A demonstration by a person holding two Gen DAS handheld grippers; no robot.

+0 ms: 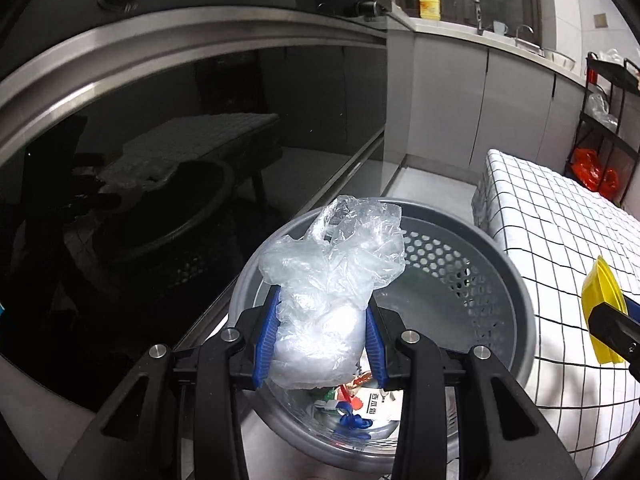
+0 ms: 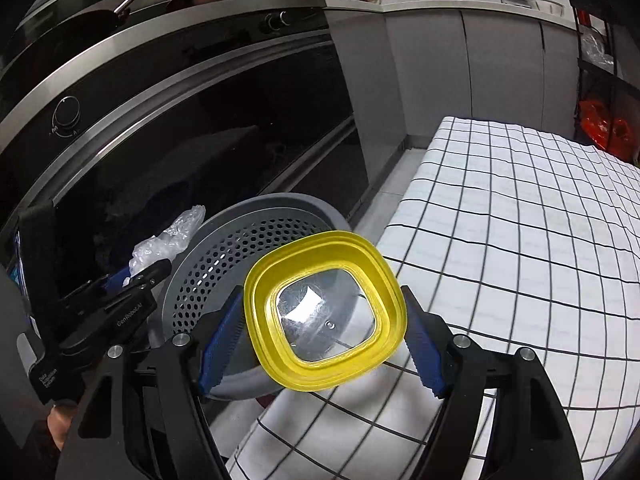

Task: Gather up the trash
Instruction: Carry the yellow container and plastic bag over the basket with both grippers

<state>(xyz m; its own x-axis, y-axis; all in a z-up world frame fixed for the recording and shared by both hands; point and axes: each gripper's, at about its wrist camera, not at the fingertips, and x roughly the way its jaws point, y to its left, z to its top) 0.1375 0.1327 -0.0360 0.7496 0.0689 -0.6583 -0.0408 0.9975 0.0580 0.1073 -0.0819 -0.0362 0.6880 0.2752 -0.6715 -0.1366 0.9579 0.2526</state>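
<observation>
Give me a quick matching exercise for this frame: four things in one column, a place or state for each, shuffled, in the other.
Things:
1. plastic bag
2. yellow lid
3. bin
4. detergent bottle

Places or states:
A. on the far counter
B. on the floor beside the checked table
C. clamped in the right gripper
D. clamped in the left gripper above the bin

Pairs: 1-D, 2-C, 3-B, 4-A
</observation>
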